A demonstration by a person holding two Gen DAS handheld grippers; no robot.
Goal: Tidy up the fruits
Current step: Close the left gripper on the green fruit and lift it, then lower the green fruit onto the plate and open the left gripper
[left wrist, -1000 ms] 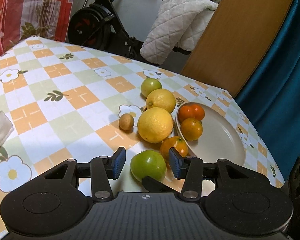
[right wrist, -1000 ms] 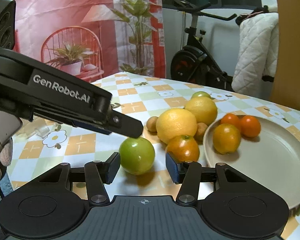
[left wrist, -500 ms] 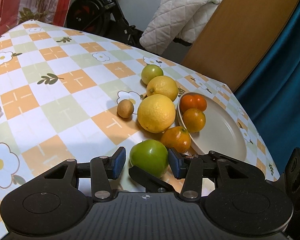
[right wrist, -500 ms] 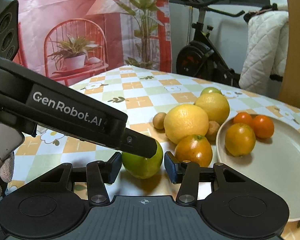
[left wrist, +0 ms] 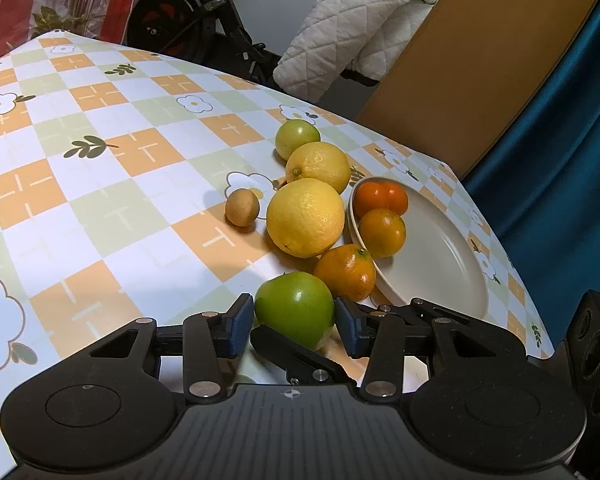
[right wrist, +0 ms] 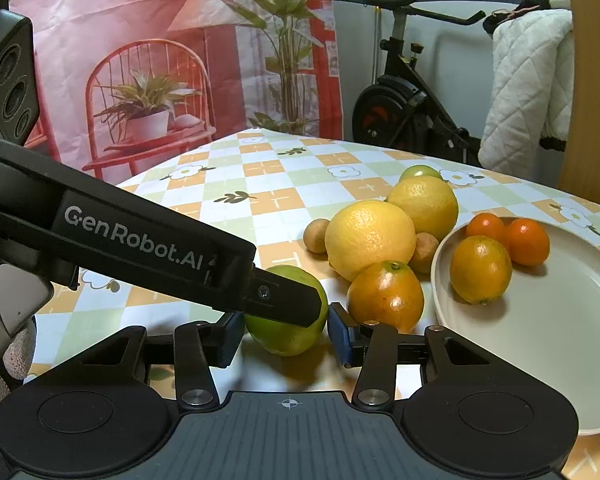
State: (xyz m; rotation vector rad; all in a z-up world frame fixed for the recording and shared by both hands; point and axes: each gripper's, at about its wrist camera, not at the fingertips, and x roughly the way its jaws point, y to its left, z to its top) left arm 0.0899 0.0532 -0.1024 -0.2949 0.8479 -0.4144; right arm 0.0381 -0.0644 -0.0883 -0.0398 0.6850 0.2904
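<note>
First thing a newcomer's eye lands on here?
Both sets of tongs, left and right, open around the same green fruit at the table's near edge. Beyond it, two big yellow citrus sit beside the cream plate, which holds three small oranges.

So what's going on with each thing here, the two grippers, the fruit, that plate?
Left gripper: open, fingers either side of the green apple.
Right gripper: open, also straddling the apple.
Green apple: on the table, ungrasped.
Orange: on the table, against the plate rim.
Two lemons: on the table, touching.
Plate: holds three small oranges, mostly bare.
Small brown fruit: on the table, alone.
</note>
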